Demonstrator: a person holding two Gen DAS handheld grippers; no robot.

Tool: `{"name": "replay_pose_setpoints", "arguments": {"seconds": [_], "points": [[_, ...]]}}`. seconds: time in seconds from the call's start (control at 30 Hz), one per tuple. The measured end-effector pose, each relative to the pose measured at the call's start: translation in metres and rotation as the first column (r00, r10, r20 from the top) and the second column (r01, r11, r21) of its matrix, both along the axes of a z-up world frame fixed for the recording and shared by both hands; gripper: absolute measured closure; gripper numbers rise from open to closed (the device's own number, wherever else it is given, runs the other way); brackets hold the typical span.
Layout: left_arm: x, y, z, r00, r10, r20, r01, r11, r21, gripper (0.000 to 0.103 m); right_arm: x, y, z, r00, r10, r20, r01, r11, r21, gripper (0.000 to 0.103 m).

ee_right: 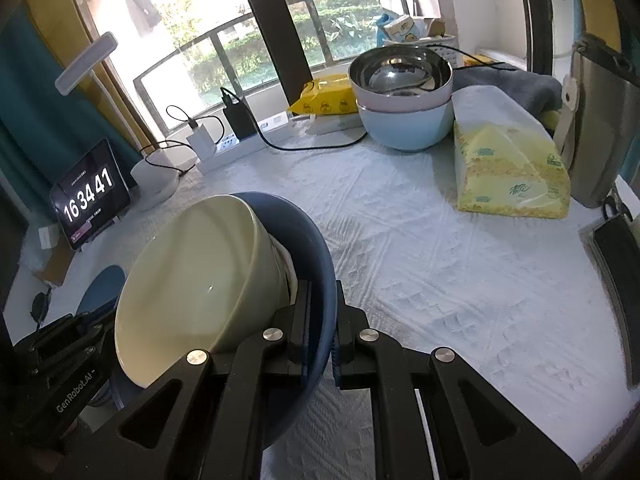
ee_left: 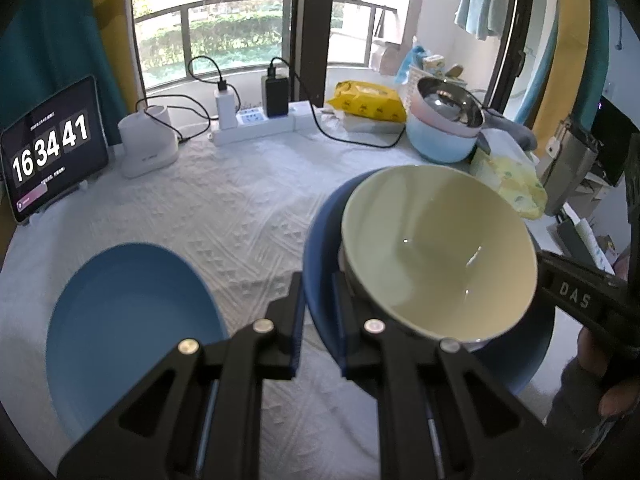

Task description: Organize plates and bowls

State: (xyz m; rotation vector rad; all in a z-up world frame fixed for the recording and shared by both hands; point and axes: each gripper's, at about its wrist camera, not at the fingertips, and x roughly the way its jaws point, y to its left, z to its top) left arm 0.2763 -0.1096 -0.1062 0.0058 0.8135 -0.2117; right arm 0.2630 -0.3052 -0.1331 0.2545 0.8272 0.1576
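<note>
A dark blue plate (ee_left: 320, 248) carries a cream bowl (ee_left: 436, 256) and is held tilted above the white tablecloth. My left gripper (ee_left: 318, 300) is shut on the plate's left rim. My right gripper (ee_right: 322, 320) is shut on the same plate's (ee_right: 316, 240) opposite rim, with the cream bowl (ee_right: 192, 280) leaning toward the left. A second blue plate (ee_left: 128, 332) lies flat on the cloth at the lower left; it also shows in the right wrist view (ee_right: 100, 288). A steel bowl (ee_right: 400, 68) sits nested in a pink bowl and a light blue bowl (ee_right: 404, 128) at the back.
A tablet clock (ee_left: 52, 148), a white lamp base (ee_left: 146, 140) and a power strip with chargers (ee_left: 256, 120) line the back edge. A yellow wipes pack (ee_right: 324, 100), a tissue pack (ee_right: 508, 160) and grey gear (ee_right: 600, 120) crowd the back and right.
</note>
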Motion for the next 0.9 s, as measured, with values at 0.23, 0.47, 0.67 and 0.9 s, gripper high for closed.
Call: {"name": "replay_pose_setpoints", "arguments": {"seconds": [0.23,0.47,0.67,0.9], "points": [[-0.007,0.007,0.010,1.000,0.005,0.023,-0.004,1.000,-0.015,0.091,-0.005,0.003,0.013,1.000,-0.001,0.026,0.001,1.000,-0.006,0.093],[-0.013,0.021,0.021,0.999,0.021,0.044,-0.019,0.999,-0.039,0.091,-0.009,0.016,0.026,0.999,0.011,0.050,-0.010,1.000,-0.016,0.093],[-0.018,0.039,0.027,0.997,0.043,0.059,-0.040,0.998,-0.054,0.091,-0.009,0.031,0.037,0.998,0.023,0.066,-0.022,1.000,-0.016,0.093],[-0.022,0.062,0.036,0.994,0.076,0.077,-0.071,0.995,-0.072,0.091,-0.010,0.052,0.047,0.996,0.041,0.085,-0.040,0.999,-0.014,0.093]]}}
